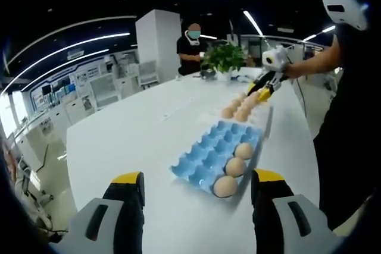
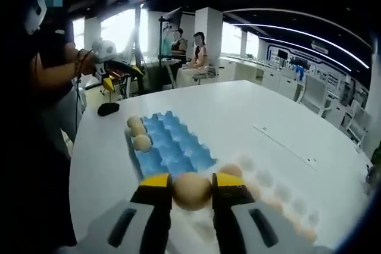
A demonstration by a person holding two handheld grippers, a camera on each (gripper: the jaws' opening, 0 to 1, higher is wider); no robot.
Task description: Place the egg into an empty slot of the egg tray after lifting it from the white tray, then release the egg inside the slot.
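Note:
A brown egg (image 2: 191, 190) sits between the yellow pads of my right gripper (image 2: 192, 181), which is shut on it just above the white tray (image 2: 271, 190). That tray holds several more eggs (image 1: 241, 110). Beyond it lies the blue egg tray (image 2: 172, 147), with three eggs (image 2: 141, 141) in one edge row and the other slots bare. From the left gripper view the blue egg tray (image 1: 211, 150) lies ahead with its three eggs (image 1: 235, 166), and the right gripper (image 1: 264, 90) hovers over the white tray's far end. My left gripper (image 1: 198, 179) is open, holding nothing, short of the tray.
The white table (image 1: 131, 141) is long, its edge close beside the trays (image 1: 297, 147). A potted plant (image 1: 225, 57) stands at its far end near a standing person (image 1: 191, 46). A small black object (image 2: 108, 109) lies near the table's other end, beyond it seated people (image 2: 193, 57).

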